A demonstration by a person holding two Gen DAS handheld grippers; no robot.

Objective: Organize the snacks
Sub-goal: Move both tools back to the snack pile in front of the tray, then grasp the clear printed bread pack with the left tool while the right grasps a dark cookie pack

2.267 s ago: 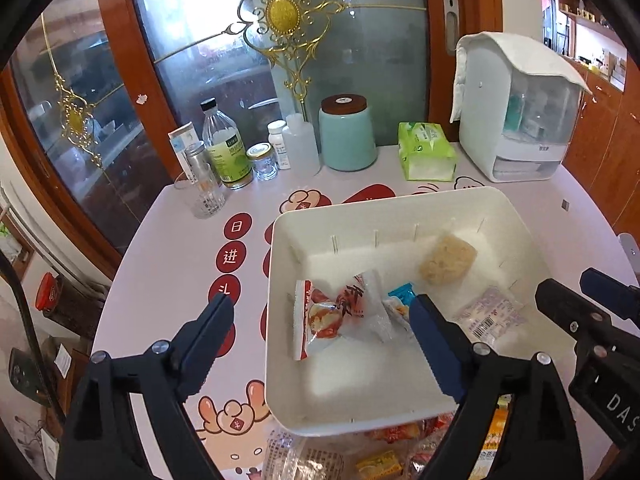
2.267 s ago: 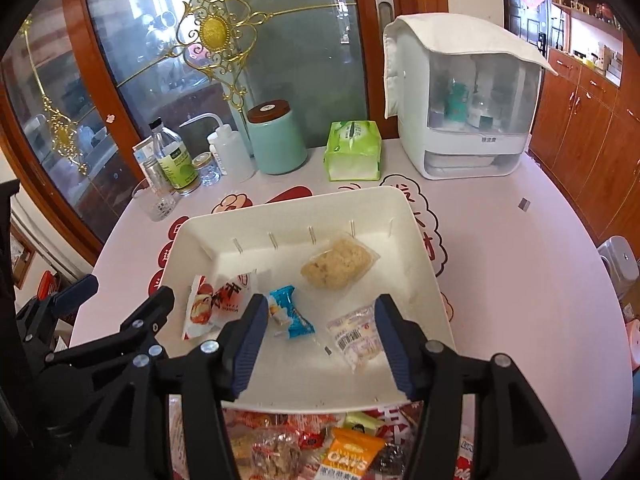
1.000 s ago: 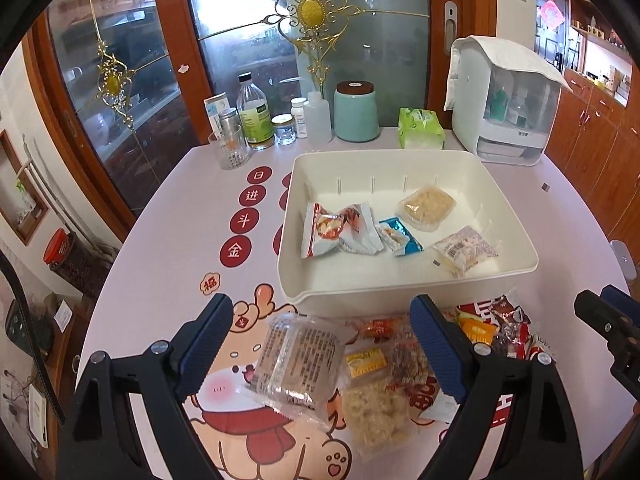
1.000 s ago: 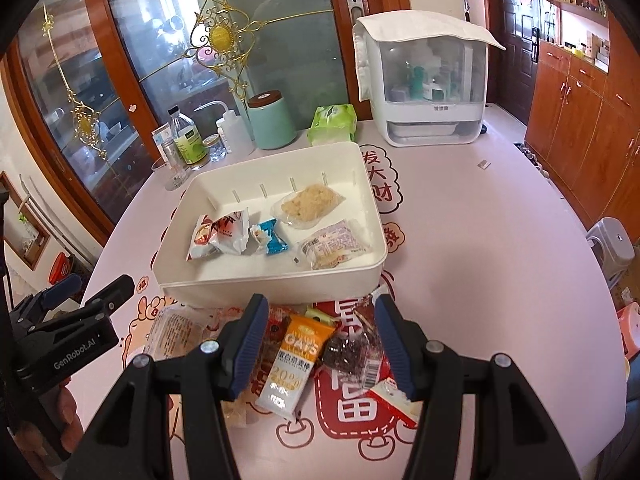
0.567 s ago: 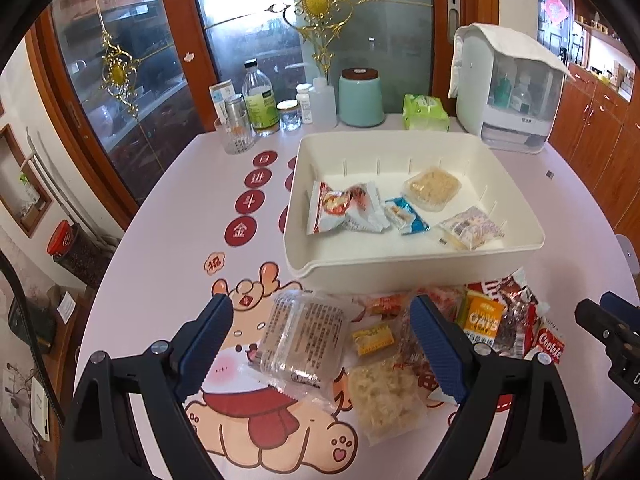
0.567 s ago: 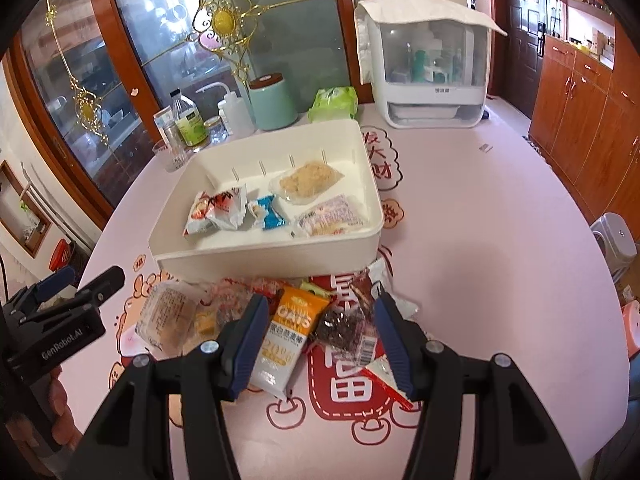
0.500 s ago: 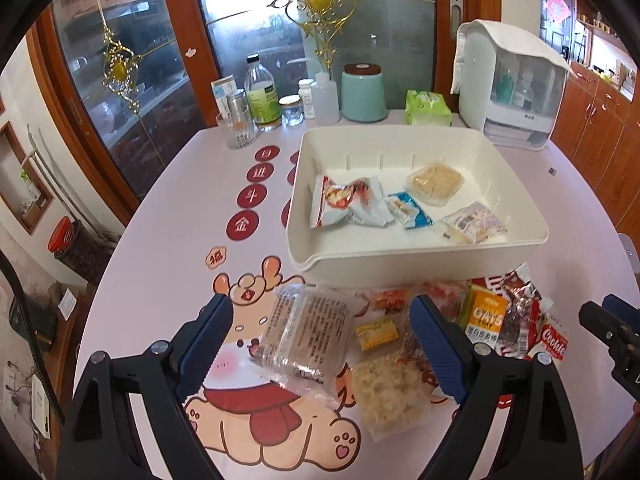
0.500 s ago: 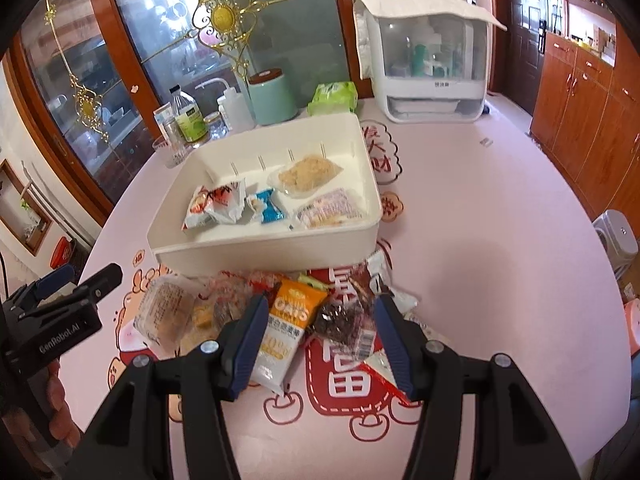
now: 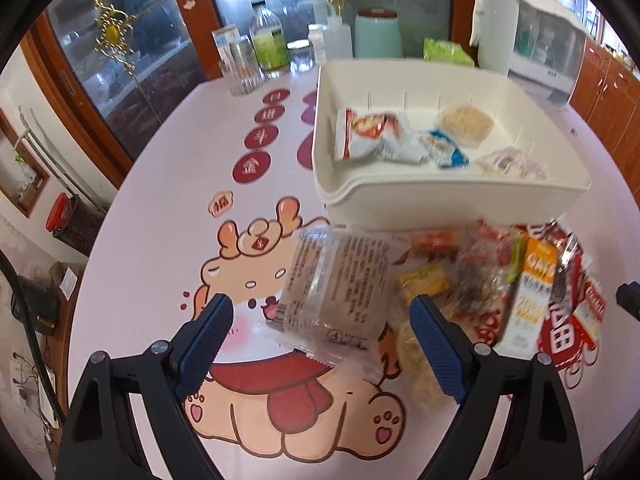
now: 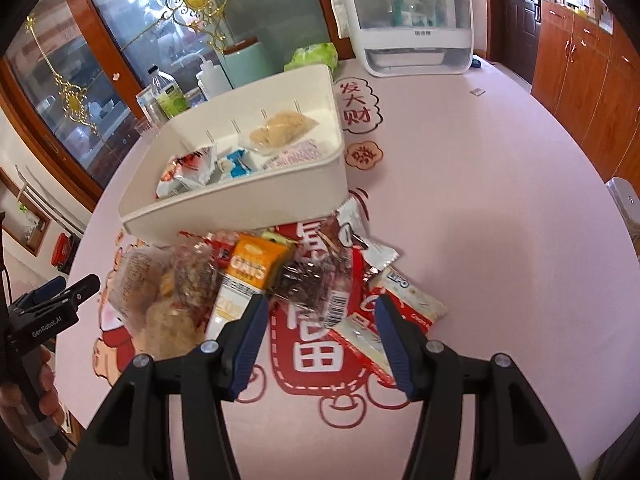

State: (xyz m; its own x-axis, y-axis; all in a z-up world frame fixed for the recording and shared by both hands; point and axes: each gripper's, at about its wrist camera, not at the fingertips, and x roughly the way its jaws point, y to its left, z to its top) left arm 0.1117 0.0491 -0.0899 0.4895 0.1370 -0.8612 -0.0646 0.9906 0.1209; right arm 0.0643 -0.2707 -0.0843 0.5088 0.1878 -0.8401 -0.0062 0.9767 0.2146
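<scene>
Two grippers hang over a pink counter [image 9: 160, 152] printed with a cartoon animal and red seals. The left gripper [image 9: 322, 344] has its blue-padded jaws spread wide and pinches nothing; between them, lower down on the counter, lies a clear-wrapped pastry packet [image 9: 340, 280] with small printed text, apart from both pads. The right gripper [image 10: 320, 336] stands partly spread, also empty, above a clear packet of dark snack [image 10: 310, 280] with a barcode on its wrapper.

Loose snacks sit in a heap on the counter just in front of a white bin [image 10: 240, 208]. Among them are an orange oats bar [image 10: 250, 268], a red-and-white cracker packet [image 10: 408, 300], a small yellow packet [image 9: 424, 283] and a pale puffed-rice cake [image 10: 172, 332] in clear wrap. The heap touches the bin's near wall.

Inside the bin lie four snacks: a red-and-white bag [image 9: 372, 136] at the left, a small blue packet [image 9: 444, 150] beside it, a round rice cake [image 9: 466, 124] toward the far wall, and a clear packet with pale print [image 9: 512, 164] at the right.

At the counter's far edge stand a mint-green canister [image 9: 376, 34], a green-labelled bottle [image 9: 270, 40], a drinking glass [image 9: 242, 76], a green tissue pack [image 10: 316, 56] and a white cabinet with a clear front [image 10: 412, 16]. A hand [image 10: 28, 392] grips the left gripper's handle at the right wrist view's left edge.
</scene>
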